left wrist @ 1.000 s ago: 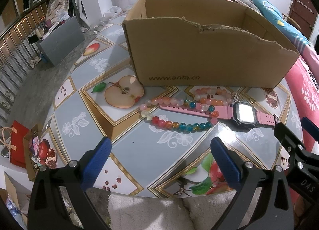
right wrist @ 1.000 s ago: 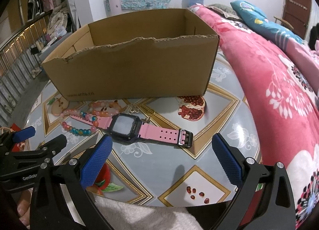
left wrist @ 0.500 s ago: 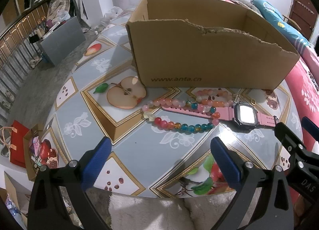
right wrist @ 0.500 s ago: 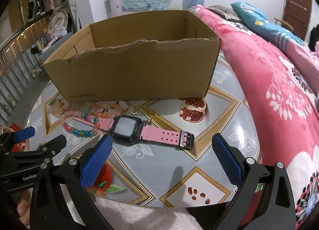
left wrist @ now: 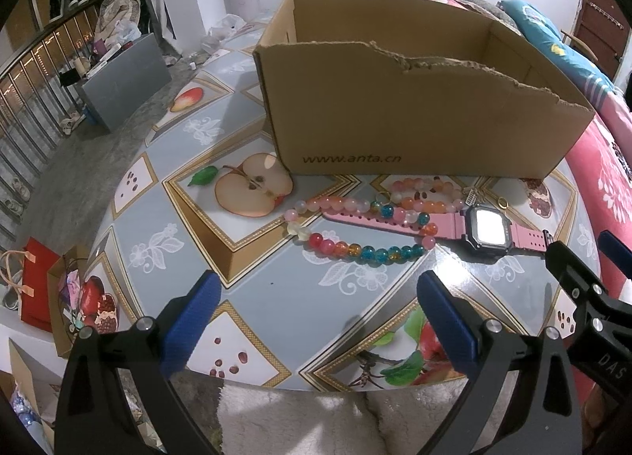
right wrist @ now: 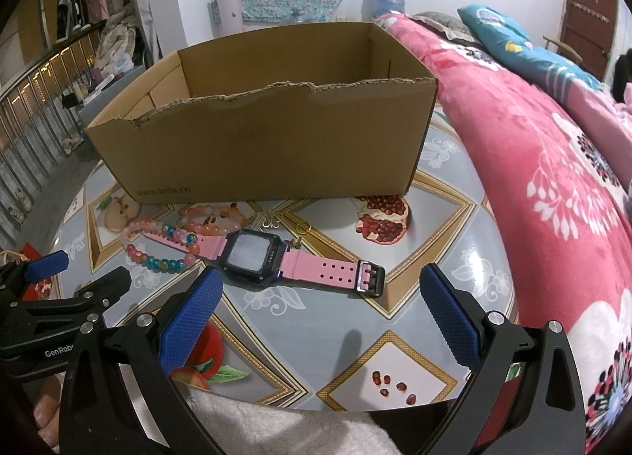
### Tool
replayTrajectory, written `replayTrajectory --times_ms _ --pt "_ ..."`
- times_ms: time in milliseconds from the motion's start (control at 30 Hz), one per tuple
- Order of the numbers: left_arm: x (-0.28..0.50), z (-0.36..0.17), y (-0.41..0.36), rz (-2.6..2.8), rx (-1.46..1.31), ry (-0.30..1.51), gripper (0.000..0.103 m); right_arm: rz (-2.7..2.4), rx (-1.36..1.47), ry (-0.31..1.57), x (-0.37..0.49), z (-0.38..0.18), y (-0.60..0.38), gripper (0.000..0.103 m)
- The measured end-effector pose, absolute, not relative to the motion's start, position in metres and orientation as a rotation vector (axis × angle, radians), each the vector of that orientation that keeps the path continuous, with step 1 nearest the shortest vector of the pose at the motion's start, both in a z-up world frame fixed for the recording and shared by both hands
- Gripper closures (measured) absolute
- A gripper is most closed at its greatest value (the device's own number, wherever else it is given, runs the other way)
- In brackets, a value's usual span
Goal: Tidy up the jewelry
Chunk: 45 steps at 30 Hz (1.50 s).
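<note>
The left hand-held gripper, black with blue ribbed pads, hovers over the near edge of the fruit-patterned tabletop, its jaws spread wide with nothing between them. The right gripper, built the same, hangs just beside it with its jaws equally far apart and empty.

A torn-edged brown cardboard box printed with a web address stands open on the table, and it serves as the landmark here. Just in front of its printed wall lies a pink-strapped digital watch with a black square case, stretched flat, its buckle end pointing toward the pink floral blanket. A multicoloured glass-bead bracelet lies in front of the box too, draped across the watch strap at the end away from the buckle. A peach-and-pink bead bracelet sits closer to the box wall, touching the watch strap. A small gold ring rests between the box and the watch case. What lies on the box floor cannot be seen from either view.
</note>
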<state>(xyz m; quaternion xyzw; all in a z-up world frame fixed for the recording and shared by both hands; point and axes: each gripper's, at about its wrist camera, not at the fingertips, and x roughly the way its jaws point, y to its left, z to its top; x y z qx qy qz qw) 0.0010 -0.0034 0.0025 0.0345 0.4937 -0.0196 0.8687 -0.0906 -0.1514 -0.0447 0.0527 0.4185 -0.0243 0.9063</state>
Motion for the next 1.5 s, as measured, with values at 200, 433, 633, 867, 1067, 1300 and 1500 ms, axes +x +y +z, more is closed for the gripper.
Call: replayTrajectory --times_ms 200,433,633,867,1067,1300,1500 --pt "0.001 0.003 -0.003 -0.04 0.072 1.032 0.006 -0.05 0.111 0.861 -0.091 -0.044 -0.153 0.007" --pt "0.0 0.004 -0.002 -0.04 0.073 1.031 0.006 -0.051 0.111 0.859 -0.091 -0.044 -0.152 0.008" --pt "-0.001 0.004 0.002 -0.035 0.076 1.029 0.006 -0.051 0.115 0.852 -0.094 -0.044 -0.153 0.007" --pt "-0.002 0.001 0.011 -0.027 0.071 1.033 0.006 -0.047 0.121 0.85 -0.097 -0.045 -0.154 0.008" --pt "0.0 0.0 0.012 -0.005 0.096 1.03 0.006 -0.045 0.136 0.838 -0.1 -0.046 -0.158 0.008" --pt "0.0 0.008 0.017 -0.035 0.025 0.97 0.006 -0.04 0.161 0.825 -0.102 -0.047 -0.166 0.008" --pt "-0.006 0.02 0.027 -0.128 -0.039 0.898 0.006 -0.004 0.183 0.792 -0.104 -0.044 -0.171 0.008"
